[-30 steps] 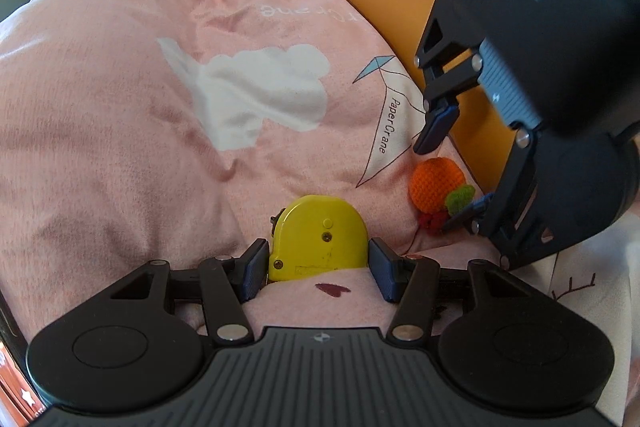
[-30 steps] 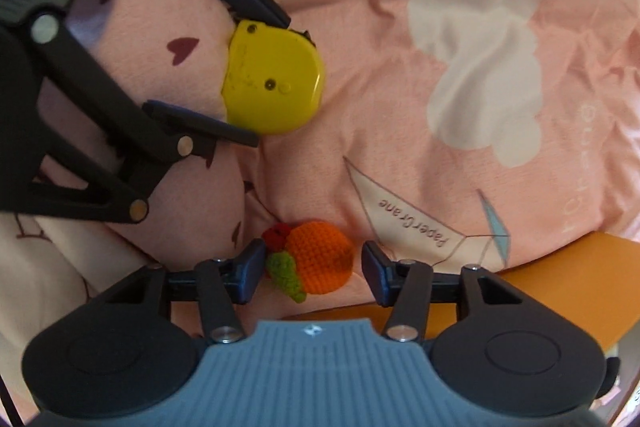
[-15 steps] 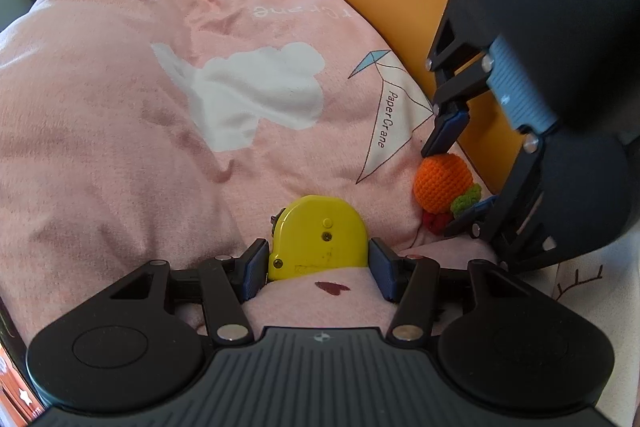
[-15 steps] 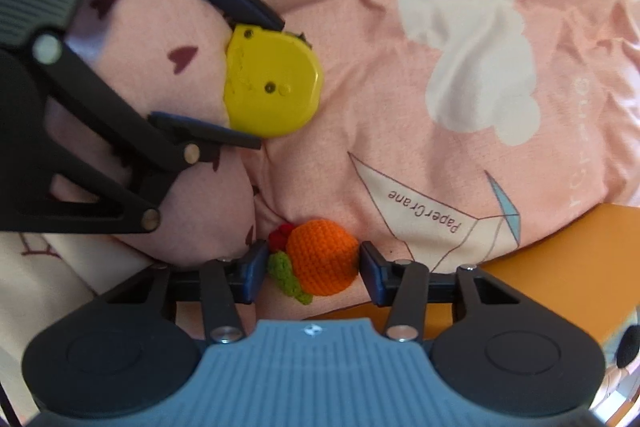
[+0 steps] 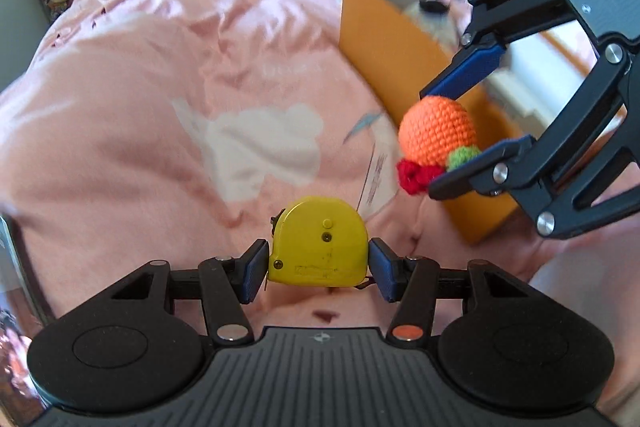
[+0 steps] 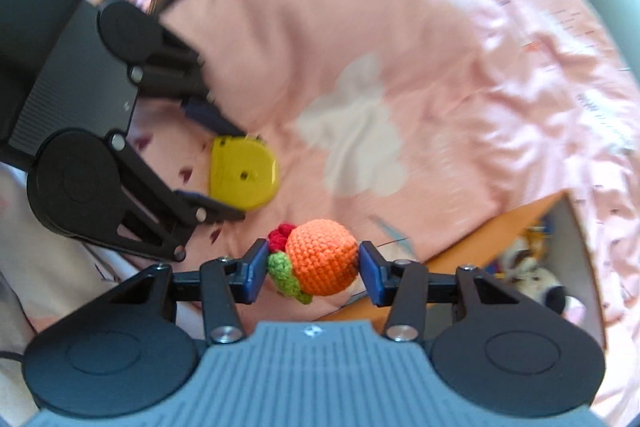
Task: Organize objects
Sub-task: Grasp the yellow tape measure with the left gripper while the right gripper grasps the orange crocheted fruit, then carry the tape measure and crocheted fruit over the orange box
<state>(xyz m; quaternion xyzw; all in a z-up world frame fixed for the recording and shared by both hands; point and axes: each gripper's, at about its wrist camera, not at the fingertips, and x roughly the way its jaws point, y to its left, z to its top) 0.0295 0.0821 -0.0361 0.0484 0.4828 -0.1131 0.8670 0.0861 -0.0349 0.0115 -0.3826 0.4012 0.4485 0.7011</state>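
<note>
Both pickups look done: the left gripper (image 5: 318, 264) clamps the yellow tape measure (image 5: 320, 243) and the right gripper (image 6: 313, 266) the crocheted orange (image 6: 322, 257), both clear of the pink quilt (image 5: 140, 131), with dropping them into the orange box (image 5: 384, 43) at its edge left.

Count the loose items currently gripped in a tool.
2: the yellow tape measure in the left tool, and the orange crochet fruit in the right tool.

My left gripper (image 5: 318, 269) points steeply down, fingers (image 5: 252, 273) clamped on a tape measure (image 5: 320, 241). My right gripper (image 6: 314, 269), fingers just closing, clamps a crochet orange (image 6: 322, 257).
</note>
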